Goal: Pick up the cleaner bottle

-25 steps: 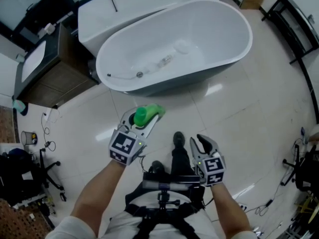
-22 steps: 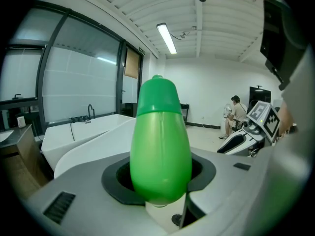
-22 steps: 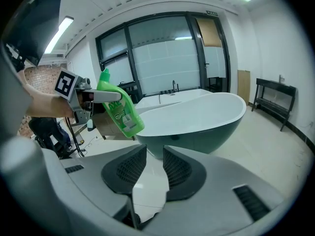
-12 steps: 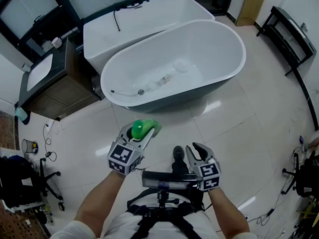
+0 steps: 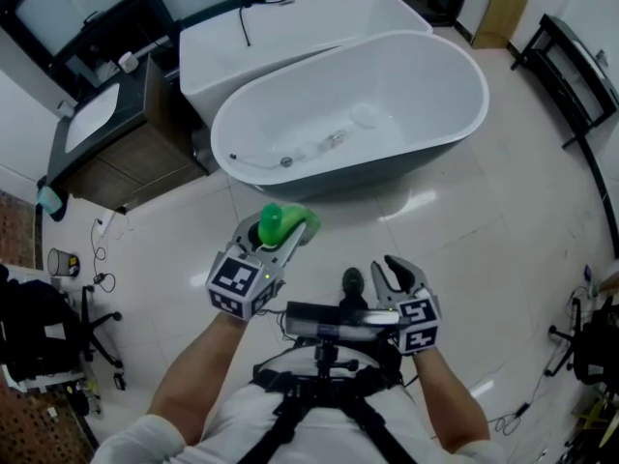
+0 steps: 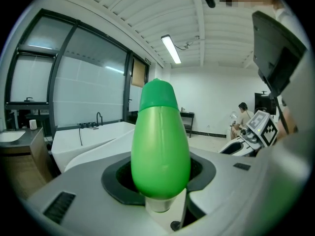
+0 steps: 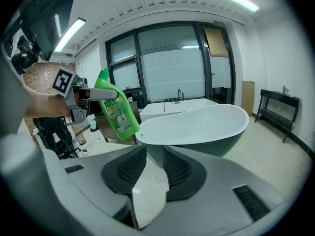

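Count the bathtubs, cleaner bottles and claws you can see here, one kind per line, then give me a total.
Bathtubs: 2, the oval tub and the rectangular tub behind it
Cleaner bottles: 1, the green cleaner bottle, gripped in the left claw
Claws: 2, the left claw and the right claw, which is open and empty
Total: 5

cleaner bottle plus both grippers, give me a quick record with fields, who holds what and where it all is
cleaner bottle: green, up off the floor, tilted, cap end uppermost
held by: left gripper, jaws closed on the bottle's body
right gripper: jaws apart, nothing between them
position: both grippers held in front of the person, left one a little further forward
setting: pale glossy floor, white bathtub ahead of the grippers
task state: bottle picked up
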